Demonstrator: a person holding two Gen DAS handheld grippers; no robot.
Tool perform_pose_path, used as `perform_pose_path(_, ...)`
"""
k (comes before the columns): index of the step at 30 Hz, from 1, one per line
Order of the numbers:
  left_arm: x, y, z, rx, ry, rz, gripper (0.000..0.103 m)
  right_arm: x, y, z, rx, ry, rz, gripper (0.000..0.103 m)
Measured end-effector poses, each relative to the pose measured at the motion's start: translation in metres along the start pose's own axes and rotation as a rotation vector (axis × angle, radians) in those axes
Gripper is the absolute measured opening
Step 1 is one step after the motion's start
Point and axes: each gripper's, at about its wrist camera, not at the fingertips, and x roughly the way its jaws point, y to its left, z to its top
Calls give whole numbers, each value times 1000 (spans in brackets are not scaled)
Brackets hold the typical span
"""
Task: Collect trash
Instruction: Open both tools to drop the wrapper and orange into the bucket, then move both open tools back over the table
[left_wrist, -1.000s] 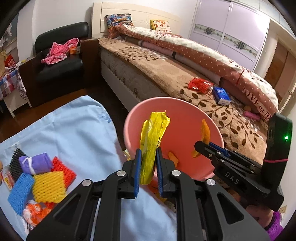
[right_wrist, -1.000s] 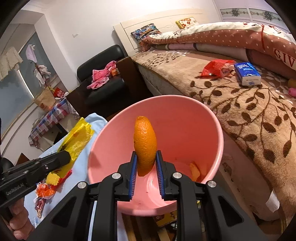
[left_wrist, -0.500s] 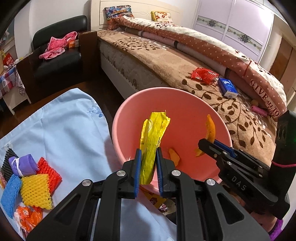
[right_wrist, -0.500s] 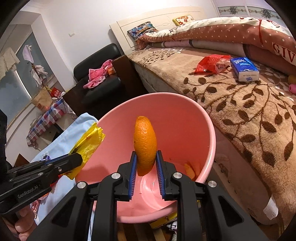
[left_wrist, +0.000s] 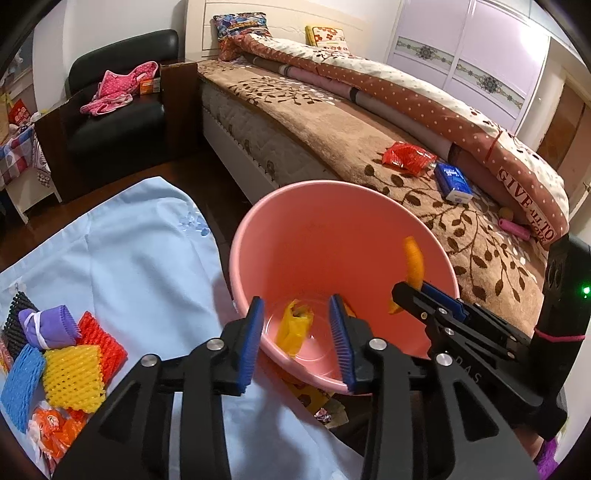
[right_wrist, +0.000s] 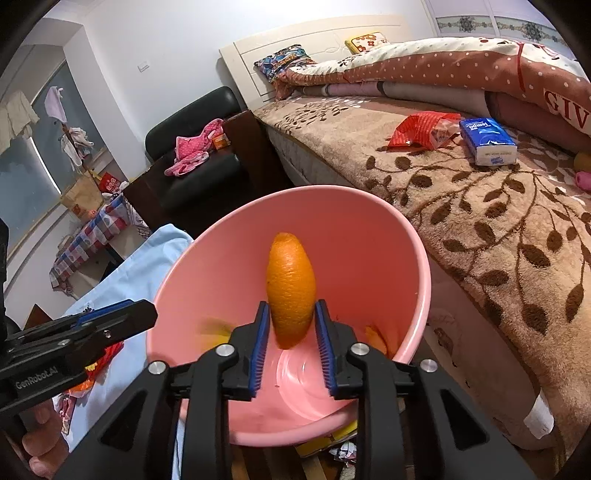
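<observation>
In the left wrist view, the left tool (left_wrist: 297, 334) is seen just opened, nothing gripped; a crumpled yellow wrapper (left_wrist: 294, 326) lies in the pink bin (left_wrist: 258, 229). In the right wrist view, the right tool (right_wrist: 291, 341) has just been widened around a dimpled orange peel (right_wrist: 291, 288), long axis toward twelve o'clock; contact cannot be told.

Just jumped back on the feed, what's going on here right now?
A person is dropping trash into the pink bin with a handheld gripper in each hand. The left gripper has just been opening, nothing is between its pads, and the yellow wrapper is down inside the bin. The right gripper has also just been opening, with the orange peel between its pads above the bin; whether they still pinch it is unclear. More foam nets wait on the blue cloth.
</observation>
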Motion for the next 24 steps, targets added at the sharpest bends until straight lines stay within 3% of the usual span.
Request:
perform_pose_path(2,-3,2,0,-7,-4,-1,38,-2,2,1,-1,-7,-6,42)
perform_pose_path(24,-63,41,-23,-77,-67,11,38,-24,32,-4,-25,-13,2,46)
